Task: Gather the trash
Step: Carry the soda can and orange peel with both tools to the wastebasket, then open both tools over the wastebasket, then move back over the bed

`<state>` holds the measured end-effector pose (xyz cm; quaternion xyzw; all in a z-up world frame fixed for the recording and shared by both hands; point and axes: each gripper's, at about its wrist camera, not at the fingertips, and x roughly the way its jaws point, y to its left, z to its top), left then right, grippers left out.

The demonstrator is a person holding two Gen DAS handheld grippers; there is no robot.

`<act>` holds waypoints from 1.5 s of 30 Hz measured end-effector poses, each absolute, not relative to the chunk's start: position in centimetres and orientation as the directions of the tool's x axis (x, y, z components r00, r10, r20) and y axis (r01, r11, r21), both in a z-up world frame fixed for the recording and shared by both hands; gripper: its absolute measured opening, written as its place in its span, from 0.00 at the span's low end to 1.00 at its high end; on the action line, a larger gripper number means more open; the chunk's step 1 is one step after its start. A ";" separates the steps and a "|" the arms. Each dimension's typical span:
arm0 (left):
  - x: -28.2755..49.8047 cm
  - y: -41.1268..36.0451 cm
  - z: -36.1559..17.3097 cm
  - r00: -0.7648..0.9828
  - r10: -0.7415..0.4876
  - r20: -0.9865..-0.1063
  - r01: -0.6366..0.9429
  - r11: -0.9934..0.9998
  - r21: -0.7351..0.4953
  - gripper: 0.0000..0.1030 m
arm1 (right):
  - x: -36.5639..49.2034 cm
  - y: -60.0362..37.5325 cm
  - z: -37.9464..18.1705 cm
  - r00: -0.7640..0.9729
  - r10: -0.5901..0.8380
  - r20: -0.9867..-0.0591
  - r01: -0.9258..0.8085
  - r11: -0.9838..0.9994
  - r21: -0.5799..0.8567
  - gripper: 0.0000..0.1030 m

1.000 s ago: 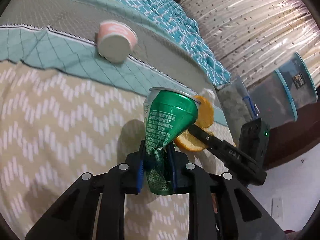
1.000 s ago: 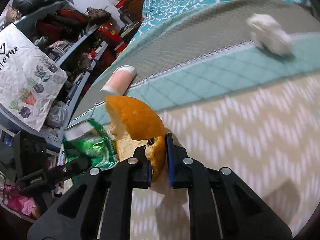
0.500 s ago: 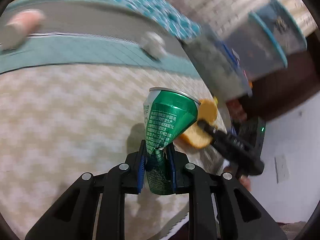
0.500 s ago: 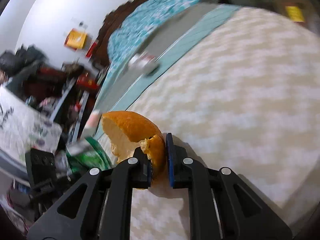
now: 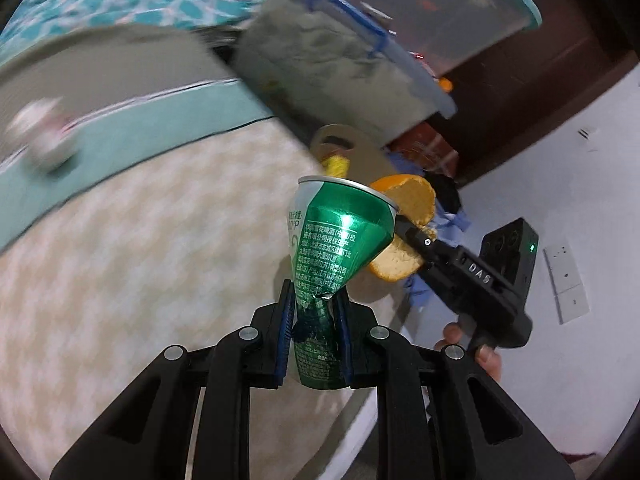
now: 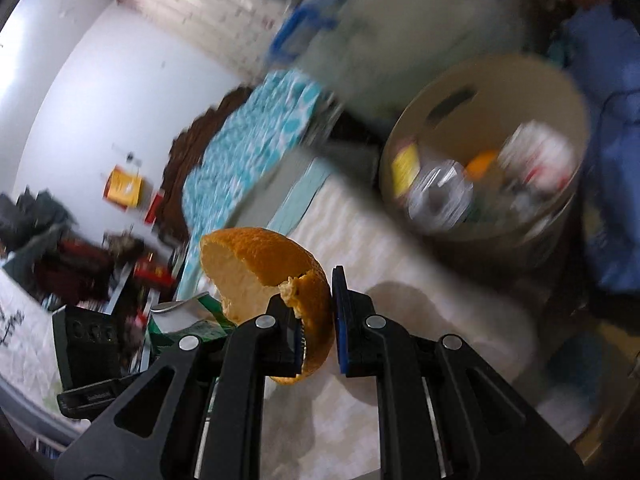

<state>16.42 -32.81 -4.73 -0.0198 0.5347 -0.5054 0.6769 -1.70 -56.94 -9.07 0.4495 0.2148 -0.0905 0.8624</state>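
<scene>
blurred bedding (image 5: 120,240) behind: left hand-held gripper (image 5: 314,316) pinches crushed can (image 5: 332,240), right hand-held gripper (image 6: 316,320) clamps orange peel (image 6: 272,268).

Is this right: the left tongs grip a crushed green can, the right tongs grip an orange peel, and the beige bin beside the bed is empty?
Not quite. The beige bin already holds trash, as the right wrist view shows. The rest stands: left tongs grip the crushed green can, right tongs grip the orange peel.

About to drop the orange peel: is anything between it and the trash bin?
Nothing visible does. The orange peel, held in the right gripper, has open space toward the trash bin, whose open mouth already holds trash beside the bed.
</scene>
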 end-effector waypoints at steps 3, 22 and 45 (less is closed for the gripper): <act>16.8 -38.7 -3.5 -0.117 -0.706 -0.699 0.705 0.436 -0.559 0.17 | -2.7 -60.9 -8.9 0.888 -0.049 -0.456 0.406 0.549 0.731 0.14; 17.2 -52.3 -4.7 -0.067 -0.655 -0.753 0.786 0.430 -0.444 0.75 | -5.3 -65.5 -8.8 0.791 -0.349 -0.502 0.606 0.559 0.567 0.77; 17.5 -9.4 -9.3 0.394 -0.397 -0.829 0.446 0.871 -0.205 0.75 | 3.8 -45.4 -7.9 0.861 0.049 -0.506 0.316 0.730 0.607 0.76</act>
